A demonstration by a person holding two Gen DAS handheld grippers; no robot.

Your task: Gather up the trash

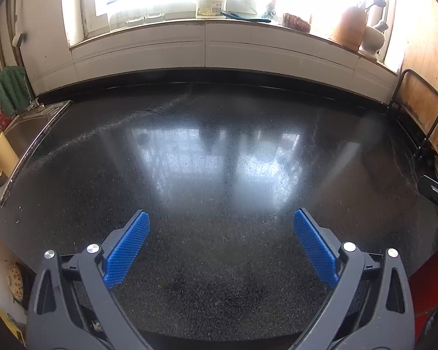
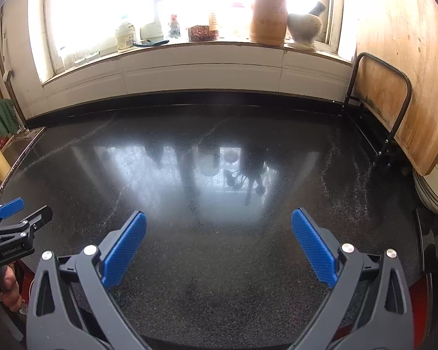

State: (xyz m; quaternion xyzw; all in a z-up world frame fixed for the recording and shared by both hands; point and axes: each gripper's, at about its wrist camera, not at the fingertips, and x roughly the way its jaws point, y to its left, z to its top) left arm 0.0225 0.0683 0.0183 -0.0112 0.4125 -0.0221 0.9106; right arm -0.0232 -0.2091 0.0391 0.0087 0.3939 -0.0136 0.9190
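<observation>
A: Trash? None to make out on the black countertop (image 1: 219, 175) — glare hides its middle; window blown out, sill jar (image 1: 210, 3) label unreadable.

B: Grippers?

A: Left gripper (image 1: 221, 246) jaws spread wide, holding nothing; right gripper (image 2: 219, 246) likewise apart, empty; sink (image 1: 23, 134) cut off at left; "GenRobot.AI" reads on the left gripper's body.
</observation>
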